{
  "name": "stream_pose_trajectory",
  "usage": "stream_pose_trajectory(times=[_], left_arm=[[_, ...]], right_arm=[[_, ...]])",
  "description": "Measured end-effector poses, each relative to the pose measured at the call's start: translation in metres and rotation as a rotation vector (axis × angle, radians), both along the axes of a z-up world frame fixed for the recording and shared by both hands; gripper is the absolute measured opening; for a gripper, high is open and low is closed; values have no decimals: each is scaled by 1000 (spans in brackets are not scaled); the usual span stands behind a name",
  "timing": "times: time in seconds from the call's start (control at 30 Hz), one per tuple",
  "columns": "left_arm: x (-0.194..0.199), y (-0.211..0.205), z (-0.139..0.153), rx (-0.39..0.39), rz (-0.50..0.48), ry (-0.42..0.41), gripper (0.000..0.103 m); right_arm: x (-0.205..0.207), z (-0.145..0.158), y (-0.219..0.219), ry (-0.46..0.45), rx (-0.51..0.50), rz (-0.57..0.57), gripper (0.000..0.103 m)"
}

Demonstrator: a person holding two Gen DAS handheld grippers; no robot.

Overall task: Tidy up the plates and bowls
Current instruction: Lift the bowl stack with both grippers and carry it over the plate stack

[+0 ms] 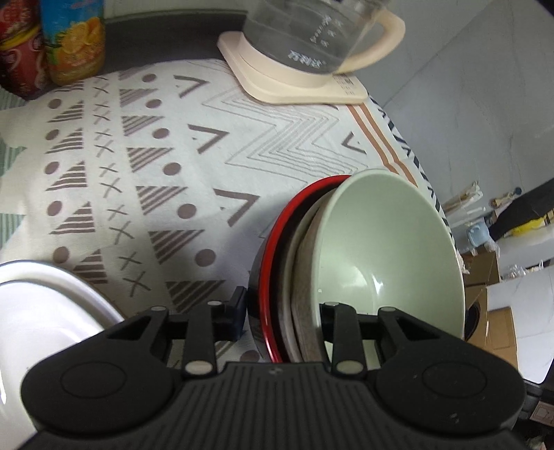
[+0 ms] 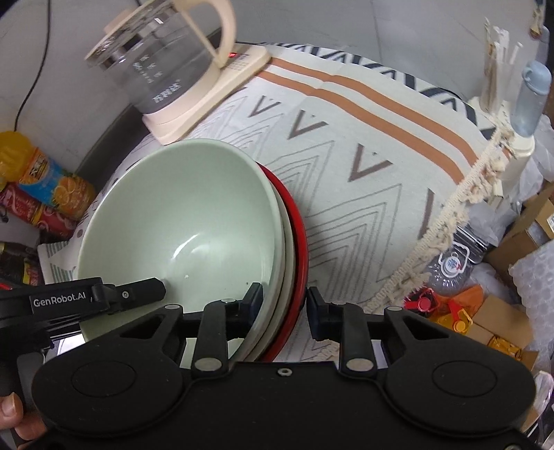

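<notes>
Both my grippers clenched on nested bowl stack [image 2: 194,221] rims, L [image 1: 282,308] & R [image 2: 284,304]. Ceramic-looking, prob. heavy, glazed/slippery, fragile; hold opposite rims, keep level.

A patterned cloth [image 1: 194,145] with triangles, crosses, dots and zigzags covers the table; an orange double stripe [image 2: 374,100] and a tasselled fringe [image 2: 450,221] run along its far edge. A glass kettle [image 1: 311,31] with a cream handle stands on a cream base [image 1: 294,83] at the cloth's far side. An orange-drink bottle [image 1: 74,41] stands just beside a red bottle [image 1: 19,52] at the cloth's corner. Off the table, cardboard boxes [image 1: 498,322] sit on the floor. A pale blue bottle [image 2: 531,100] stands upright near a water bottle [image 2: 453,263] lying on its side.
</notes>
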State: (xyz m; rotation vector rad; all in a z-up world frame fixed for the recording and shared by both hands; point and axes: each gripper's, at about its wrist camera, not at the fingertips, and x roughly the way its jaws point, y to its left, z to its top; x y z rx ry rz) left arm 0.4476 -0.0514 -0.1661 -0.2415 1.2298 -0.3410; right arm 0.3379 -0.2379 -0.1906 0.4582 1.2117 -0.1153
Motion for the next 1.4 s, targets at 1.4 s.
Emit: stream_pose_trajectory(times=[1.4], left_arm=[[-99,158,56,41,477,-97,30]], right_arm=[[11,49,142,-136,108,453,26]])
